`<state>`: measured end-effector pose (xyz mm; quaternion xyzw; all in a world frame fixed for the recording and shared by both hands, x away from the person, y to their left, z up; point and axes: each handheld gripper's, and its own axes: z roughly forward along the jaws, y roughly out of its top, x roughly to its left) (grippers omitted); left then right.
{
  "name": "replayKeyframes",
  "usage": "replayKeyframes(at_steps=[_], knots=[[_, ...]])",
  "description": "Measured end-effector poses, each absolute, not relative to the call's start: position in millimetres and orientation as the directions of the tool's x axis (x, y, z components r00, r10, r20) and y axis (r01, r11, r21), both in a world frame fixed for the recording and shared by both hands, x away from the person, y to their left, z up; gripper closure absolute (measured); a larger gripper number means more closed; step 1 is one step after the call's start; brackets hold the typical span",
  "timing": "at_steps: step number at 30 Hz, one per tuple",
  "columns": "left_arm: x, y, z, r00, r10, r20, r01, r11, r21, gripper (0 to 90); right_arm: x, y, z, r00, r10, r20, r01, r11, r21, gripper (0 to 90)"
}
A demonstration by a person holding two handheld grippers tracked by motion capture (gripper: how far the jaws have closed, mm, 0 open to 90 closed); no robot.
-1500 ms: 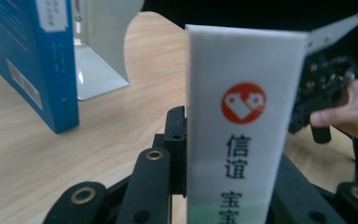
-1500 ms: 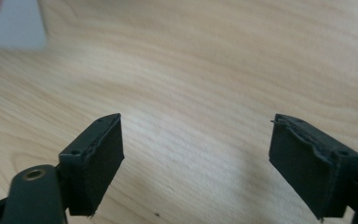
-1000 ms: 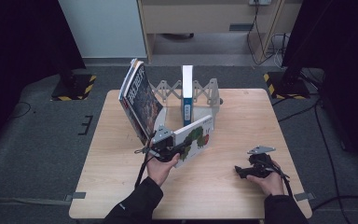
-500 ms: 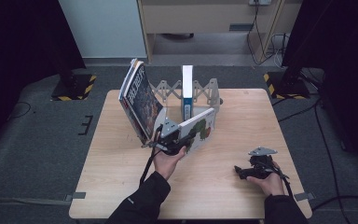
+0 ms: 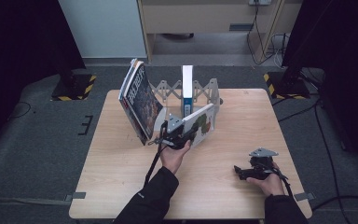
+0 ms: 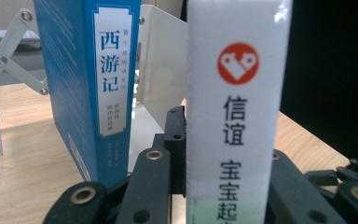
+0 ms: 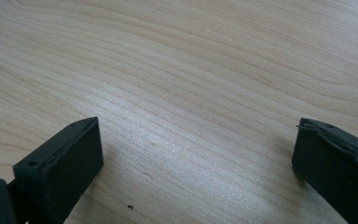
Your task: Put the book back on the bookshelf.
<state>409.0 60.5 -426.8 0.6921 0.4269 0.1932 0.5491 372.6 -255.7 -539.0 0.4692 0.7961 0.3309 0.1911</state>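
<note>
My left gripper (image 5: 181,135) is shut on a thin book (image 5: 201,122) with a white spine (image 6: 235,107) and a green-patterned cover. It holds the book tilted just in front of a folding metal book rack (image 5: 165,88). A blue book (image 5: 187,91) stands upright in the rack, and its spine (image 6: 105,79) is close on the left in the left gripper view. My right gripper (image 5: 243,171) rests low over the table's right front, open. Its jaws have just been opening, and there is only bare wood between them (image 7: 196,163).
A few large magazines (image 5: 139,100) lean against the rack's left end. The wooden table (image 5: 251,116) stands on a grey floor, with a cabinet and cables behind it. A white rack plate (image 6: 161,60) stands behind the blue book.
My left hand has carried the white-spined book away from the person, closer to the rack and the blue book. The right hand has stayed where it was.
</note>
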Motion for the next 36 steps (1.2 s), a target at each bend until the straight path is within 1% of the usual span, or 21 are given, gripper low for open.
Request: replayKeyframes(at_steps=[6, 13, 24, 35, 36], knots=[[418, 54, -426, 0.536, 0.824, -0.186, 0.360, -0.024, 0.933, 74.5, 373, -256, -539, -0.487, 0.873, 0.006, 0.621, 0.341, 0.706, 1.9], [426, 46, -434, 0.516, 0.834, -0.197, 0.358, 0.000, 0.934, 74.5, 373, -256, -539, -0.487, 0.873, 0.007, 0.621, 0.341, 0.706, 1.9], [436, 31, -447, 0.491, 0.858, -0.148, 0.336, -0.030, 0.941, 74.5, 373, -256, -539, -0.486, 0.874, 0.006, 0.620, 0.340, 0.707, 1.8], [447, 22, -456, 0.464, 0.876, -0.129, 0.330, -0.036, 0.943, 74.5, 373, -256, -539, -0.487, 0.873, 0.006, 0.621, 0.341, 0.706, 1.9], [449, 20, -458, 0.463, 0.875, -0.141, 0.338, -0.027, 0.941, 74.5, 373, -256, -539, -0.487, 0.874, 0.006, 0.621, 0.341, 0.706, 1.8]])
